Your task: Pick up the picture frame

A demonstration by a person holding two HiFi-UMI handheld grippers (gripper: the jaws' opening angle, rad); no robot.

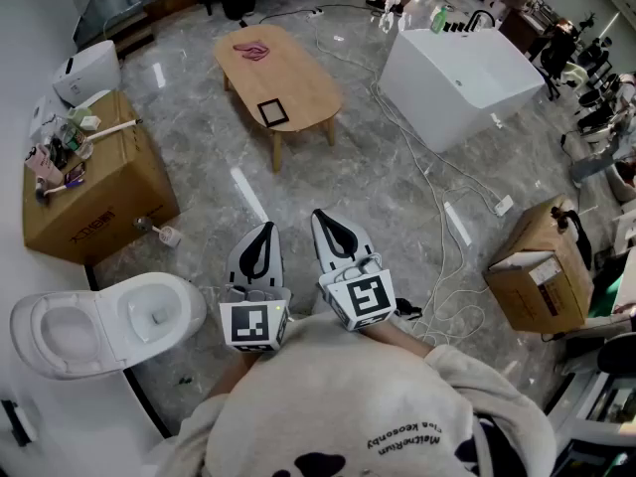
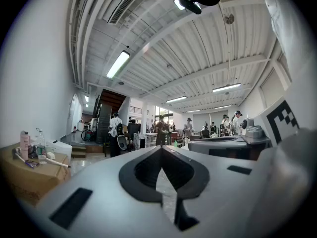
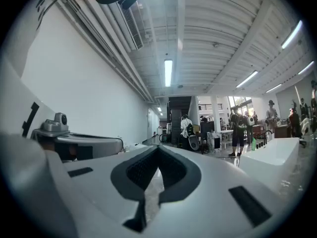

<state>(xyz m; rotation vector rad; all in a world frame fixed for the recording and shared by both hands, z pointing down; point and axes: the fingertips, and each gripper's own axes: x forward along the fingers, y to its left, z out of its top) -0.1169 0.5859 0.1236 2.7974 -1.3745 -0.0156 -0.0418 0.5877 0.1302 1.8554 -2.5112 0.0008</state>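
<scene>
A small black picture frame [image 1: 272, 112] lies flat on the near end of an oval wooden coffee table [image 1: 298, 82], well ahead of me. Both grippers hang side by side close to my body, level and far short of the table. The left gripper [image 1: 264, 227] is shut with nothing in it; its jaws meet at the tip in the left gripper view [image 2: 159, 148]. The right gripper [image 1: 320, 215] is likewise shut and empty [image 3: 158, 147]. The frame does not show in either gripper view.
A pink cloth [image 1: 250, 51] lies on the table's far end. A toilet [image 1: 89, 326] sits at lower left, a cardboard box [image 1: 94, 202] with bottles beside it, a white bathtub [image 1: 462, 78] at upper right. Cables [image 1: 437, 217] trail over the marble floor; another box [image 1: 542, 266] stands right.
</scene>
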